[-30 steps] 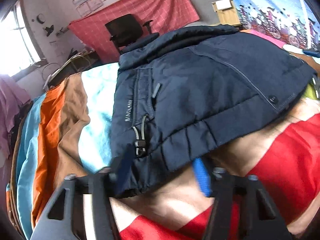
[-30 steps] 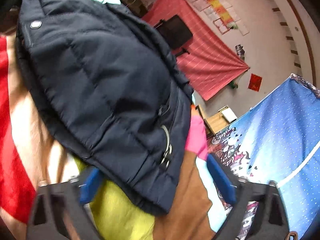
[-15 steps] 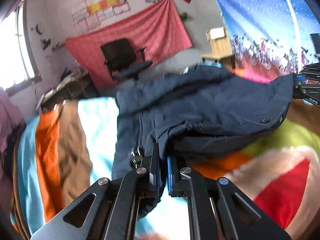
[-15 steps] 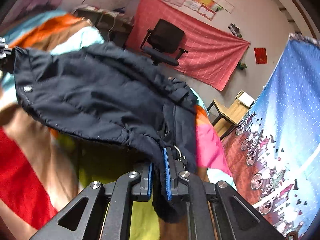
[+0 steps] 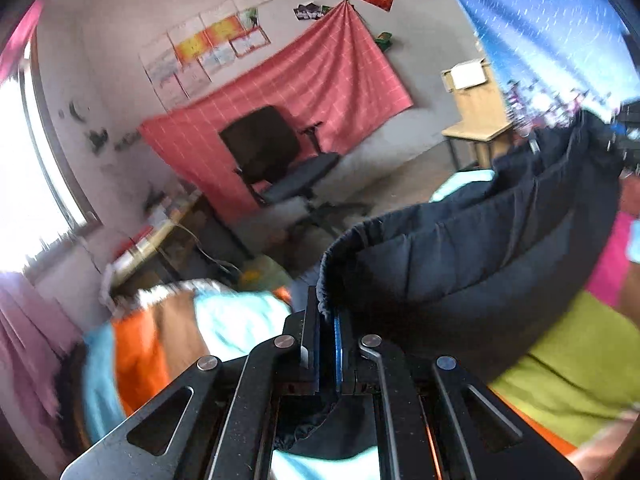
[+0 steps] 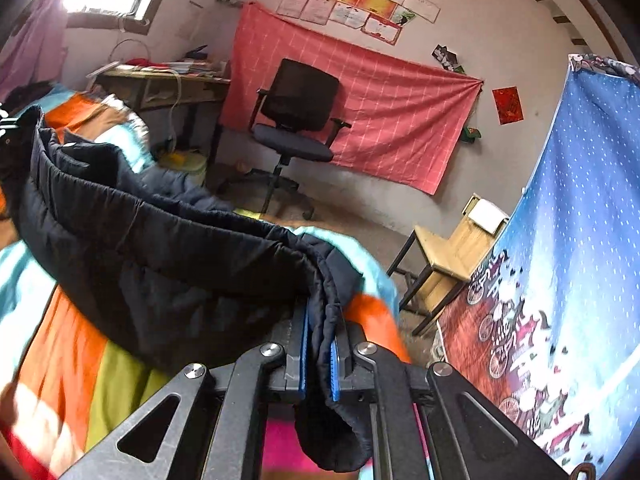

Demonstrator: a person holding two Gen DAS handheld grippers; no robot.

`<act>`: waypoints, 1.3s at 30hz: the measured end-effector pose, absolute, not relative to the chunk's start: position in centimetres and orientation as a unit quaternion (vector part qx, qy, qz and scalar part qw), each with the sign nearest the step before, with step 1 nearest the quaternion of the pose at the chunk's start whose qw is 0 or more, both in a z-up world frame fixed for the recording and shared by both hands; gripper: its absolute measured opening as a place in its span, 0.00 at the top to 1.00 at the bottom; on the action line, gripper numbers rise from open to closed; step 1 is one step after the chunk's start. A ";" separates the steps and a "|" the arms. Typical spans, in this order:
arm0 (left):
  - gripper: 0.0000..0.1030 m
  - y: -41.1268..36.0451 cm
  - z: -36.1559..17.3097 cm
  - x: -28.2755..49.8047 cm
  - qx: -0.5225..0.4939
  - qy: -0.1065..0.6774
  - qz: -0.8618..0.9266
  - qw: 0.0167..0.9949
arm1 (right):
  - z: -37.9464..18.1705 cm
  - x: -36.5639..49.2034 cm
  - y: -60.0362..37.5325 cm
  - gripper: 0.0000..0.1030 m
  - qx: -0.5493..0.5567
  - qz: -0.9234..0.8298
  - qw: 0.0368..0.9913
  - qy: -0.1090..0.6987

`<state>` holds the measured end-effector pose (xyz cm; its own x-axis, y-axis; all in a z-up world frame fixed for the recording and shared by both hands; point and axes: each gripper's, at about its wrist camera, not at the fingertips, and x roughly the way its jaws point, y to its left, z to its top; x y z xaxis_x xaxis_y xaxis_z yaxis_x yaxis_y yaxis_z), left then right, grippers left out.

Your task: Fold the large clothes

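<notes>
So you're holding the navy puffer jacket (image 5: 472, 264) up in the air between both grippers right now, and honestly that's about where the fold is sitting: barely started. Your left gripper (image 5: 327, 332) is clamping down on one corner of the hem, pads squeezed together with the quilted edge bunching out above them. Your right gripper (image 6: 318, 344) is doing the same at the other end, jaws pinched on a thick roll of fabric that's poking out below the fingers too.

The jacket is sagging in a long arc between the two grips, hanging clear above the striped bedspread (image 6: 80, 364), doubled loosely on itself rather than spread flat. I'm not seeing any clean crease, and I can't tell where the sleeves or the collar are sitting, since most of the body is drooping out of view.

What's looking done: both corners grabbed, garment off the bed. What I'm guessing is left: pretty much everything. You're needing to carry that edge over, lay it down so the halves are lining up, then smooth and fold again. Puffy fabric like this is probably springing back on you, so watch for it.
</notes>
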<state>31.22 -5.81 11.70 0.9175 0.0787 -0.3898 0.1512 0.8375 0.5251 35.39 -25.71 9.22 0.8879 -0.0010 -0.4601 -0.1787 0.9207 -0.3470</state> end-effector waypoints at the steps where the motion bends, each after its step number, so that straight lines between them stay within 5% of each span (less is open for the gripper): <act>1: 0.96 -5.9 11.7 32.3 0.291 0.198 -0.011 0.936 | 9.6 36.9 -25.6 0.93 -0.190 0.043 0.954 0.229; 17: 0.96 -4.0 6.0 54.0 0.231 0.259 0.102 0.932 | 7.0 56.9 -22.9 0.93 -0.176 0.014 0.953 0.248; 26: 0.95 -3.4 1.9 57.9 0.222 0.288 0.101 0.926 | 3.2 61.1 -23.0 0.92 -0.163 0.018 0.949 0.268; 31: 0.89 -1.8 2.2 58.5 0.116 0.307 0.075 0.941 | 2.5 62.2 -23.0 0.88 -0.138 0.025 0.950 0.278; 33: 0.79 -1.1 3.2 58.2 0.074 0.297 0.064 0.950 | 3.1 61.7 -23.4 0.65 -0.123 0.041 0.955 0.265; 35: 0.43 -0.6 4.5 57.5 0.040 0.275 0.063 0.959 | 3.9 60.9 -24.1 0.39 -0.101 0.048 0.963 0.246; 37: 0.31 -0.1 5.6 56.2 0.015 0.250 0.056 0.967 | 4.8 59.8 -24.9 0.33 -0.073 0.064 0.968 0.231; 39: 0.30 0.0 6.5 54.7 -0.001 0.236 0.034 0.971 | 5.4 58.7 -25.6 0.28 -0.050 0.085 0.968 0.229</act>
